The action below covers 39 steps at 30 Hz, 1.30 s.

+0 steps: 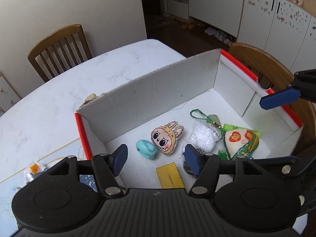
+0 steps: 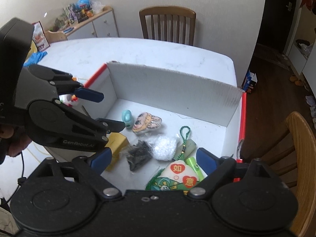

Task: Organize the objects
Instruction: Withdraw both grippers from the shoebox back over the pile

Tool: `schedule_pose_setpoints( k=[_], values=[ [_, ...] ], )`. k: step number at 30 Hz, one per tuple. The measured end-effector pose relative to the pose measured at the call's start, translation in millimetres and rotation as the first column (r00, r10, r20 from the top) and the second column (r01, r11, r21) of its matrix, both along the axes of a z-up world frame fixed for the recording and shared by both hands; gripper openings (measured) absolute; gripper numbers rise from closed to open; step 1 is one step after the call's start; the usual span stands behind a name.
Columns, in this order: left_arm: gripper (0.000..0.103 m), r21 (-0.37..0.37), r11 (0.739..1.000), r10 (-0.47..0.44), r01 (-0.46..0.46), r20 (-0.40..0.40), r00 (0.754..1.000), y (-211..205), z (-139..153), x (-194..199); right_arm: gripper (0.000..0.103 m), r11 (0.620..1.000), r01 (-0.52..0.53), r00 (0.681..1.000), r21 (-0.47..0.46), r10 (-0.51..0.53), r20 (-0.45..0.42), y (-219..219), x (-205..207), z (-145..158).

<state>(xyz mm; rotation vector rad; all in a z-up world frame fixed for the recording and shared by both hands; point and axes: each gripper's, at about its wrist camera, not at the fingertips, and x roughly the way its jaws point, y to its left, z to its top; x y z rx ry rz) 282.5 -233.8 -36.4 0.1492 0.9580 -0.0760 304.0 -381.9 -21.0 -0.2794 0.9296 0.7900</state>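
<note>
White corrugated cardboard forms the box on the table, and all the small things lie inside it: a teal toy, a flat plush face, a bag of white beads, a dark bag, a yellow card box and a soft cloth pouch. These look light and soft; the pouch I would take by its green cord. The left hand-held gripper and the right hand-held gripper both stand open, holding nothing.
</note>
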Motion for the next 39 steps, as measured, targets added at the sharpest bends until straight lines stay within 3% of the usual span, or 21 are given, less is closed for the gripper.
schedule_pose_setpoints(
  k=[9, 18, 25, 28, 39],
  values=[
    [0.070, -0.045, 0.999, 0.018, -0.015, 0.071, 0.997, 18, 29, -27, 0.098, 0.995, 0.030, 0.999, 0.097, -0.031, 0.008, -5, -10, 19],
    [0.084, -0.081, 0.996, 0.044, -0.033, 0.130, 0.991, 48, 49, -57, 0.100, 0.983, 0.052, 0.998, 0.176, -0.057, 0.021, 5, -21, 40],
    [0.085, -0.098, 0.993, 0.074, -0.060, 0.144, 0.987, 84, 56, -80, 0.100, 0.980, 0.047, 0.998, 0.193, -0.054, 0.030, 34, -36, 52],
    [0.092, -0.112, 0.990, 0.098, -0.081, 0.146, 0.984, 104, 56, -90, 0.100, 0.979, 0.043, 0.998, 0.198, -0.050, 0.033, 50, -43, 57],
    [0.100, -0.160, 0.965, 0.228, -0.206, 0.137, 0.964, 191, 39, -124, 0.100, 0.984, -0.006, 0.998, 0.177, -0.005, 0.061, 122, -74, 62]
  ],
)
